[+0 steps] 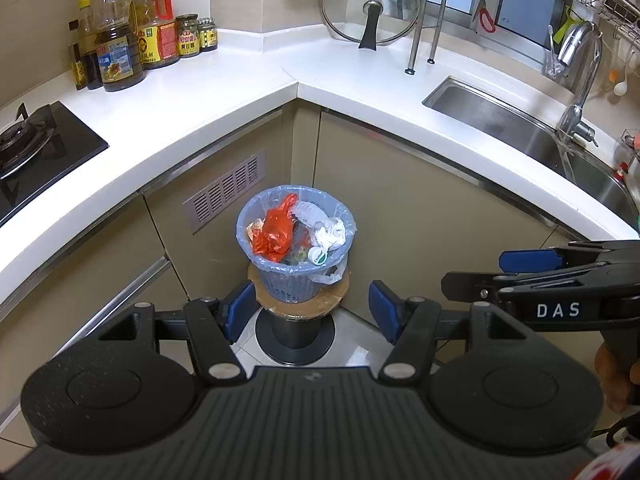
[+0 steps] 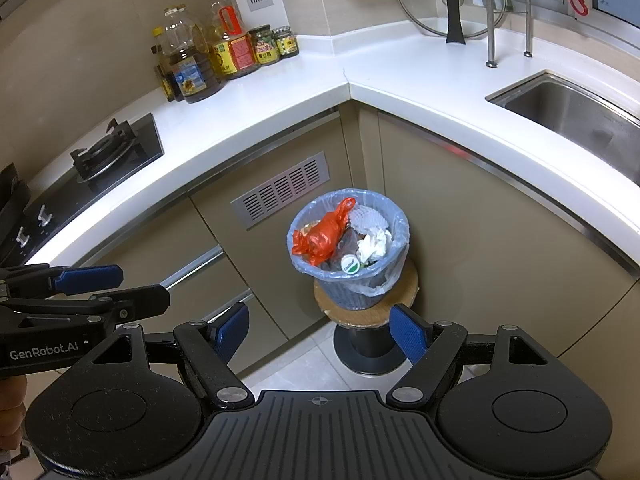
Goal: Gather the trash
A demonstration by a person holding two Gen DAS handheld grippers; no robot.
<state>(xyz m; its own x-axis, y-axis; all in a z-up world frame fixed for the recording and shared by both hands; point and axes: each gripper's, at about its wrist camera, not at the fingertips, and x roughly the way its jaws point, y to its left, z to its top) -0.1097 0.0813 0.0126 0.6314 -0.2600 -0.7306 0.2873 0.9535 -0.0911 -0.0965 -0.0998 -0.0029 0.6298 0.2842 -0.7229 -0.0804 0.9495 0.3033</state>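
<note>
The small grey-blue woven plastic trash basket (image 1: 296,256), lined with a thin pale blue bag, stands on a round wooden stool (image 1: 298,304) in the cabinet corner, below and ahead of both grippers. The left gripper (image 1: 310,312) frames it almost centrally, so it seems a little nearer in line; the right gripper (image 2: 320,332) sees it slightly to the right. Both stand wide and empty. Inside lie a crumpled orange plastic bag (image 1: 274,236) and white tissue (image 1: 330,234).

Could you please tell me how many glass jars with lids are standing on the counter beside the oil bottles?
2: a larger jar right beside the red-labelled oil bottle, and a smaller jar touching its right side, nearer the counter's corner. Others may hide behind the bottles.
</note>
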